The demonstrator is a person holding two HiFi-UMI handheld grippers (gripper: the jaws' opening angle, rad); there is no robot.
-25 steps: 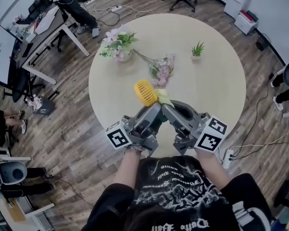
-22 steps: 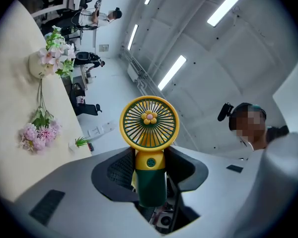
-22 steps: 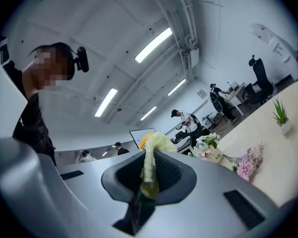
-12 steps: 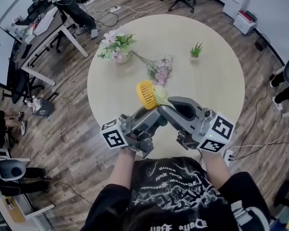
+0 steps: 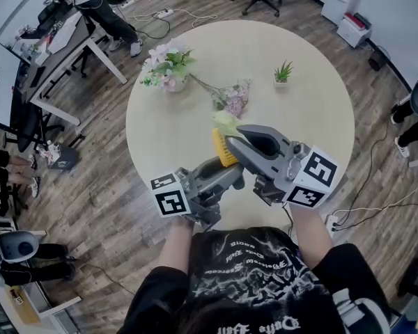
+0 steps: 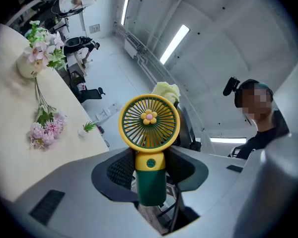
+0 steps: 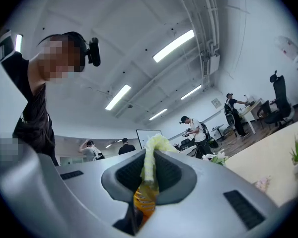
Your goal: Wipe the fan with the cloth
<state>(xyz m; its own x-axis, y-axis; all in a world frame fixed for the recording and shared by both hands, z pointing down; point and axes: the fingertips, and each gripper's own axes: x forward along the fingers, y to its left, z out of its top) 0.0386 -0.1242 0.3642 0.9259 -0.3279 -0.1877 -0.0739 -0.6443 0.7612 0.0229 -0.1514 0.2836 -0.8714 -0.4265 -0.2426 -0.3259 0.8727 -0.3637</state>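
Our left gripper (image 6: 150, 175) pinches the dark green handle of a small yellow fan (image 6: 149, 122) between its jaws. The round grille stands upright just above the jaws, with a flower at its hub. Our right gripper (image 7: 148, 175) has its jaws pressed on a pale yellow-green cloth (image 7: 150, 157), which sticks out past their tips. The cloth sits just behind the fan's head; we cannot tell whether they touch. Both are held above a round pale surface (image 5: 299, 117) that carries a vase of flowers (image 5: 168, 67) and a small potted plant (image 5: 284, 72).
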